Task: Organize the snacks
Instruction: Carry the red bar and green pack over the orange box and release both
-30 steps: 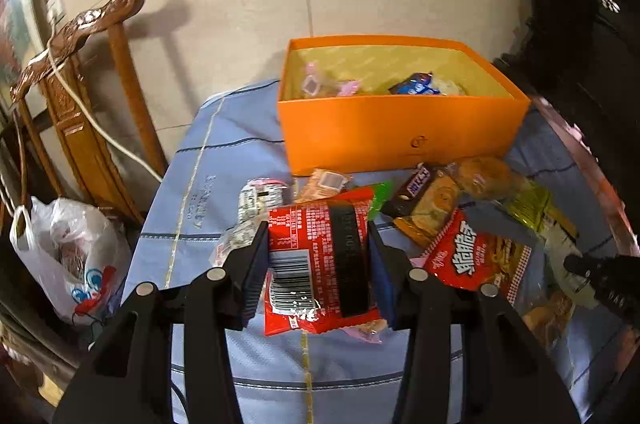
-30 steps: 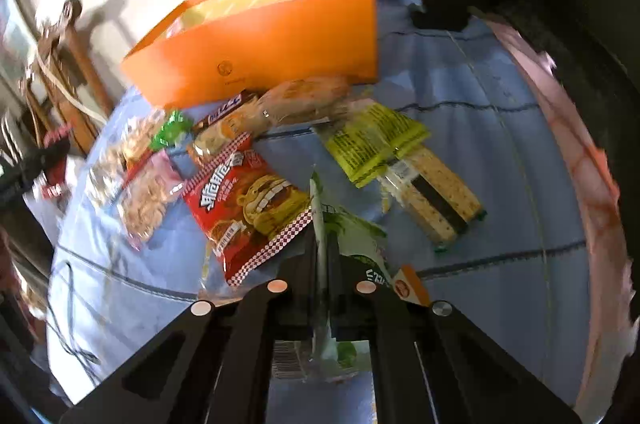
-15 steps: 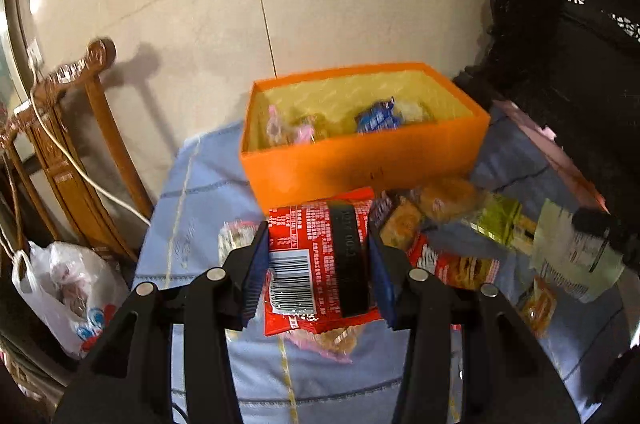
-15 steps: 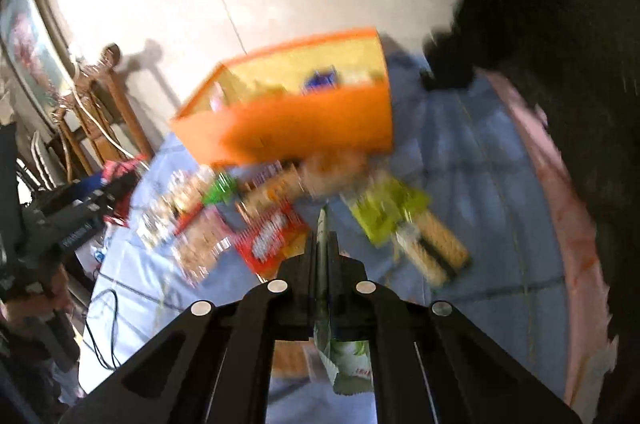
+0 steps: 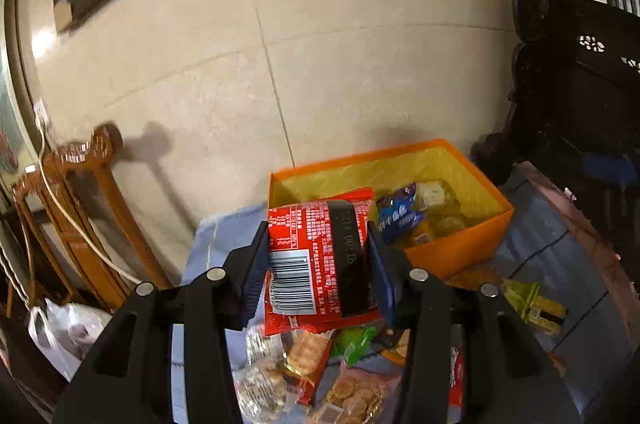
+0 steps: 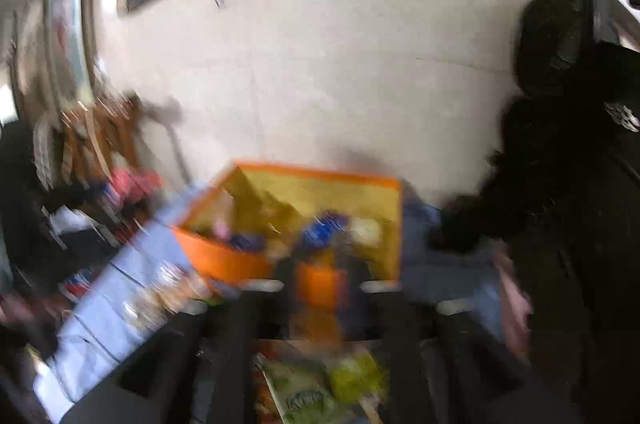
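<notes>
My left gripper [image 5: 318, 264] is shut on a red snack packet [image 5: 320, 256] with a barcode and holds it in the air just in front of the orange box [image 5: 460, 248], which has a yellow lining and several snacks inside. The right wrist view is badly blurred. It shows the orange box [image 6: 224, 256] ahead and a green and white snack packet [image 6: 312, 388] low between the fingers of my right gripper [image 6: 320, 288]. Whether those fingers still pinch the packet is unclear.
Loose snacks lie on the blue tablecloth [image 5: 208, 248] below my left gripper: cracker packs [image 5: 352, 396], a green sweet [image 5: 356, 340], a yellow-green packet [image 5: 532, 300]. A carved wooden chair [image 5: 92, 224] and a white plastic bag [image 5: 68, 332] are at the left. Dark furniture [image 5: 580, 103] stands at the right.
Both grippers have risen and moved toward the orange box. The left one still holds the red packet. The right view has turned blurred with fast motion.
</notes>
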Demonstrator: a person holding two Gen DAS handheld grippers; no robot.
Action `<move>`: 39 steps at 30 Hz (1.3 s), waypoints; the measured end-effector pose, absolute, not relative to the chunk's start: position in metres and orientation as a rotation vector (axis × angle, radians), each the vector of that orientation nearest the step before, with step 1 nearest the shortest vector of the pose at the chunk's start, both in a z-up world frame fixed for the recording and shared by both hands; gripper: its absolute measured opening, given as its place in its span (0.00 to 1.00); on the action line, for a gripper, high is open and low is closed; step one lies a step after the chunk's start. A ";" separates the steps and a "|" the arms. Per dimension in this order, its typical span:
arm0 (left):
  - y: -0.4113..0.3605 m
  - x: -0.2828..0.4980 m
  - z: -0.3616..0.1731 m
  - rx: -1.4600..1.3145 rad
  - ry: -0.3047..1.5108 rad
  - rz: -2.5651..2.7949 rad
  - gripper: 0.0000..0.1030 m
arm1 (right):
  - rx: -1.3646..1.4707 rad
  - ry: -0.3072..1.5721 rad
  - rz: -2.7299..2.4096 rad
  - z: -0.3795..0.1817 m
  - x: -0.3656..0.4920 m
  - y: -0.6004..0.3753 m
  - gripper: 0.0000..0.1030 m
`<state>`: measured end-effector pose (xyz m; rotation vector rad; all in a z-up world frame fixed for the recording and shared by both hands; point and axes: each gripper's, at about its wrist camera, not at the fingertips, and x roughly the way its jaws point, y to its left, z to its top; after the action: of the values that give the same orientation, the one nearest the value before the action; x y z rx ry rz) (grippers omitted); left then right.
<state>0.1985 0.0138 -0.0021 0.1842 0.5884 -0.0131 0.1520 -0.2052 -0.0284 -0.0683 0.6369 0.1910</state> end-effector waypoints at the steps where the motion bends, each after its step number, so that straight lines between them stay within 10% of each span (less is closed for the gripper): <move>1: 0.017 0.198 -0.007 0.179 0.600 -0.007 0.44 | -0.036 0.713 0.210 -0.053 0.152 -0.207 0.95; 13: 0.042 0.188 -0.036 0.104 0.686 0.013 0.44 | -0.193 0.988 0.464 -0.210 0.182 -0.187 0.95; 17: 0.040 0.185 -0.032 0.105 0.676 0.010 0.44 | -0.146 1.030 0.470 -0.202 0.190 -0.187 0.28; 39: 0.017 0.214 0.007 0.105 0.591 -0.002 0.44 | -0.067 0.618 0.263 -0.046 0.180 -0.186 0.20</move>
<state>0.2144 0.0172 0.0065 0.1046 0.5906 -0.0024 0.1799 -0.1862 -0.0465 -0.0666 0.6178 0.2633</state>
